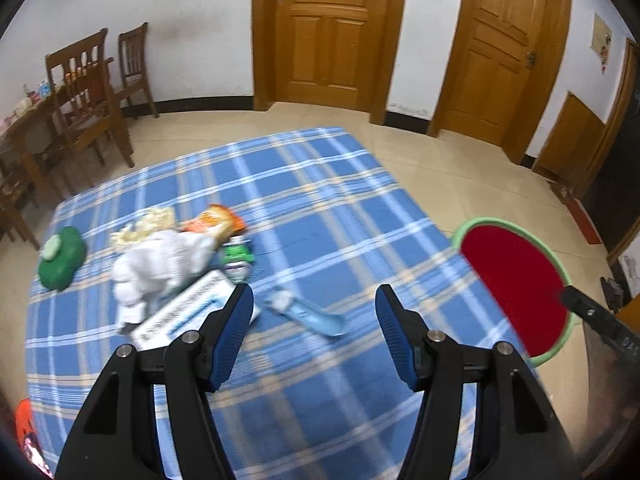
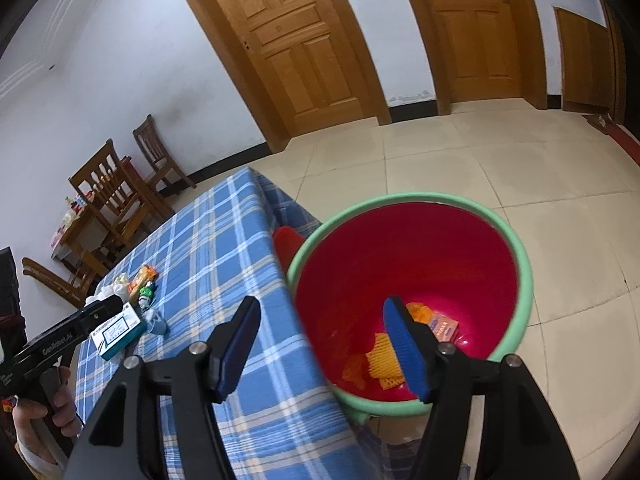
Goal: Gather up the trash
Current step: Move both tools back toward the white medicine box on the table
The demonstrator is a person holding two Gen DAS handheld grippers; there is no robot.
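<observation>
Left gripper (image 1: 316,308) hangs over the blue checked tablecloth (image 1: 320,184), jaws spread apart and nothing between the blue pads, the picture a bit smeared. Ahead of it on the cloth lies the litter: a pale blue plastic piece (image 1: 308,314) just beyond the fingertips, a white and teal box (image 1: 188,312) partly behind the left finger, a crumpled white tissue wad (image 1: 160,264) lying over the box's far end, a small green and white wrapper (image 1: 238,258) beside it, an orange snack packet (image 1: 214,222) behind that, and some yellowish crumpled scraps (image 1: 140,228) touching the tissue. Off to the far left sits a green lidded container (image 1: 62,258), apart from the heap. Over to the right gripper (image 2: 320,320): it hangs at the table's edge with the jaws standing open and empty, one finger over the cloth, the other over the mouth of the bin (image 2: 516,248), red inside with a green rim, standing on the tiled floor right against the table. Down in the bottom of the bin lie orange foam netting (image 2: 380,356) and a small orange packet (image 2: 444,326). At the left edge of the right wrist view, a hand (image 2: 44,420) grips the handle of the other gripper, whose tip reaches over the box.
</observation>
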